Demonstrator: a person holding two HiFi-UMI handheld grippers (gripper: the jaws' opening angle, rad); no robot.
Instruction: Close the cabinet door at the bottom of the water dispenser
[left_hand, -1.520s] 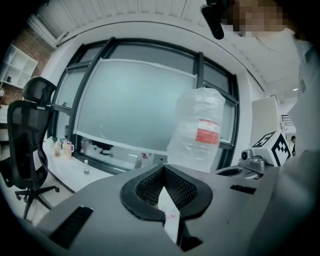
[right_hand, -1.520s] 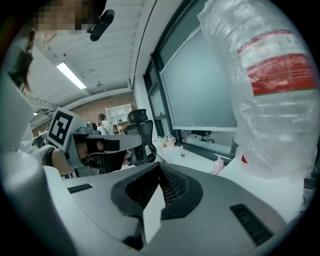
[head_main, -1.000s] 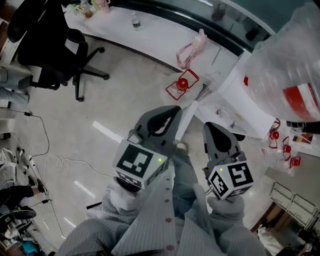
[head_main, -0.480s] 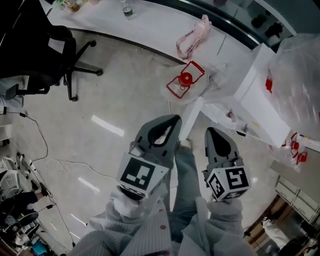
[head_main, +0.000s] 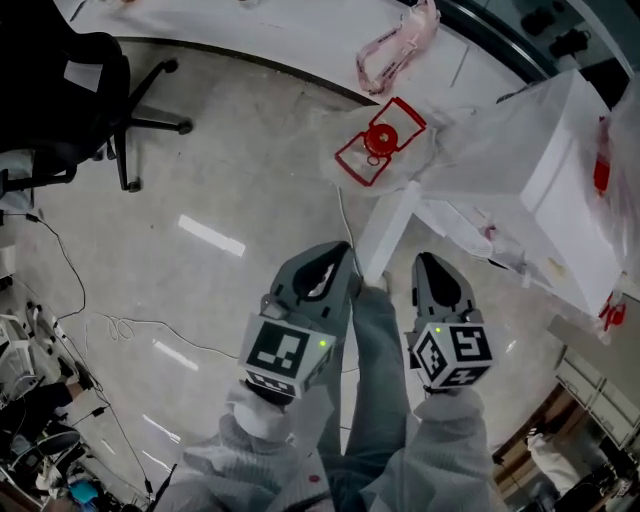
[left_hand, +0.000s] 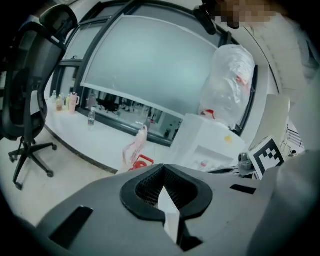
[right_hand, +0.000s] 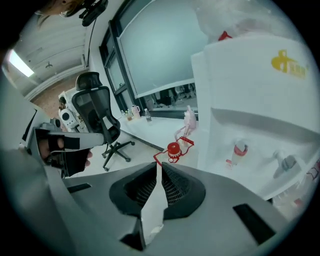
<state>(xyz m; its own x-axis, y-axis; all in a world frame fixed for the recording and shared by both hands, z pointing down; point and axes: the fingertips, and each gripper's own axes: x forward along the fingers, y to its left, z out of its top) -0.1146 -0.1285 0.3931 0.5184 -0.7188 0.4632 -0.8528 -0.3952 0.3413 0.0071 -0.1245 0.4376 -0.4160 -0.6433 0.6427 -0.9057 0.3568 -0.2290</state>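
The water dispenser (head_main: 545, 190) is seen as a tall white box standing upright on the floor, at the upper right of the head view. In the right gripper view its front (right_hand: 260, 100) is marked near the top with a yellow logo (right_hand: 289, 62), and a recess lower down is fitted with a red tap (right_hand: 240, 149) and a grey tap (right_hand: 287, 162). A bottle wrapped in clear plastic (left_hand: 230, 75) is carried on its top. The cabinet door (head_main: 392, 228), a plain white panel at the dispenser's base, is swung open and is seen nearly edge-on, projecting from the body out over the floor.
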